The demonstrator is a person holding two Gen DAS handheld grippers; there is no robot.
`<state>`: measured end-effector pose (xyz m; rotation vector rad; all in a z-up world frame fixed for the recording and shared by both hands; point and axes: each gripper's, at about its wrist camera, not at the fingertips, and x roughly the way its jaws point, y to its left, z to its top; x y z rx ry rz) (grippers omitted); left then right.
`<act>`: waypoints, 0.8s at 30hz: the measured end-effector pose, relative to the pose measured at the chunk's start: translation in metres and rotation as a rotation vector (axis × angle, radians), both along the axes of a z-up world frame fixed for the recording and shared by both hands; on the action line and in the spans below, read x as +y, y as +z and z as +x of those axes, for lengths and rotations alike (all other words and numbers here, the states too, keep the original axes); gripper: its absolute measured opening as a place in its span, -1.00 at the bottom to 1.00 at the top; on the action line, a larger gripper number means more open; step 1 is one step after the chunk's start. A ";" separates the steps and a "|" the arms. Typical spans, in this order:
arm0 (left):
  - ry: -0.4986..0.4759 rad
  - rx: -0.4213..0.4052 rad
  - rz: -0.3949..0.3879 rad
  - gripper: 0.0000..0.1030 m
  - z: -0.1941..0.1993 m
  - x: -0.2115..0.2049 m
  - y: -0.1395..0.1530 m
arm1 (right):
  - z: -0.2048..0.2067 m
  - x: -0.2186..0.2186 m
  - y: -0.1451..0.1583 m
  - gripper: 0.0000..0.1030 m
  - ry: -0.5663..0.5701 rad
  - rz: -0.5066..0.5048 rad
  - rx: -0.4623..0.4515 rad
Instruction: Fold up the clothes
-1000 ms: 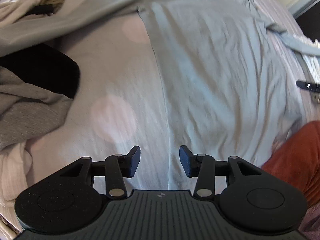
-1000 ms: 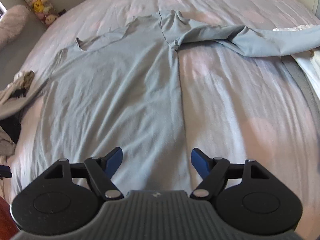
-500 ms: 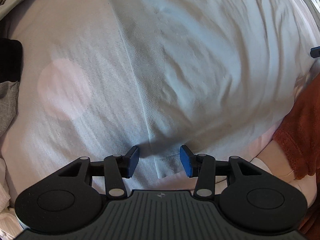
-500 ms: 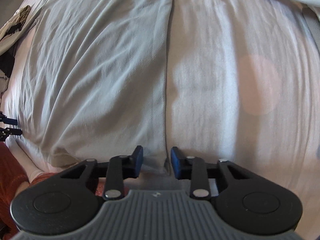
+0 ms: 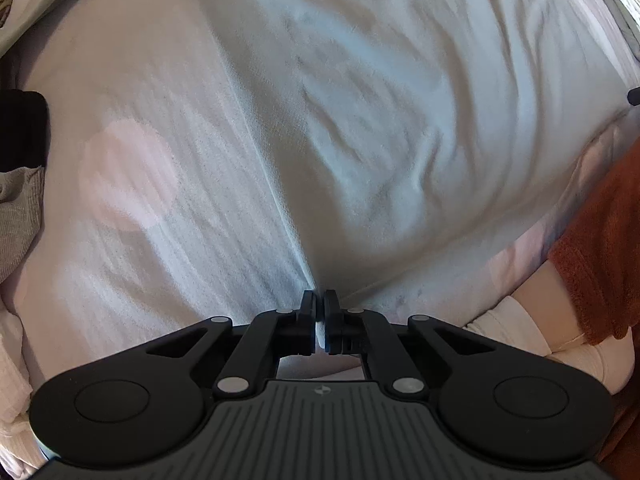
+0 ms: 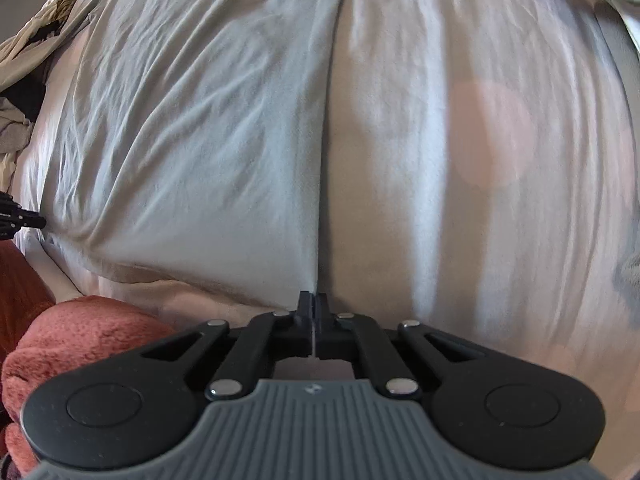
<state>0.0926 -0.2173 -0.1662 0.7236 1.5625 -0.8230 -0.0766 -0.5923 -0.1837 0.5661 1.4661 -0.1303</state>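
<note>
A pale blue long-sleeved shirt [image 5: 380, 120] lies flat on the bed, its side seam running straight down to my left gripper [image 5: 319, 300]. That gripper's jaws are closing and its pads pinch the shirt's near hem corner, with a sliver of cloth showing between them. In the right wrist view the shirt [image 6: 200, 120] fills the left half. My right gripper [image 6: 312, 300] is closing too, its pads pressed on the other hem corner at the shirt's right seam. Both grippers point down at the bed's near edge.
The bed sheet [image 5: 140, 160] is whitish with large pink dots [image 6: 492, 136]. A grey knit and a black garment [image 5: 20, 128] lie at the left, and more clothes [image 6: 40, 40] lie further back. A person's rust-coloured sleeve [image 5: 600, 260] sits between the two grippers.
Both grippers came down to the shirt's near hem and went from open to shut, each pinching a hem corner. The views drew closer to the bed.
</note>
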 end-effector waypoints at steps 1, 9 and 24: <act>-0.002 0.001 0.013 -0.97 -0.001 -0.001 -0.002 | -0.005 0.001 -0.007 -1.00 -0.009 -0.006 0.009; 0.037 0.056 0.034 -0.94 0.002 -0.002 -0.008 | -0.021 -0.012 -0.016 -0.81 -0.096 0.047 -0.069; 0.023 0.006 0.027 -0.15 -0.009 -0.021 -0.020 | -0.039 -0.016 -0.029 -0.20 -0.301 0.227 -0.246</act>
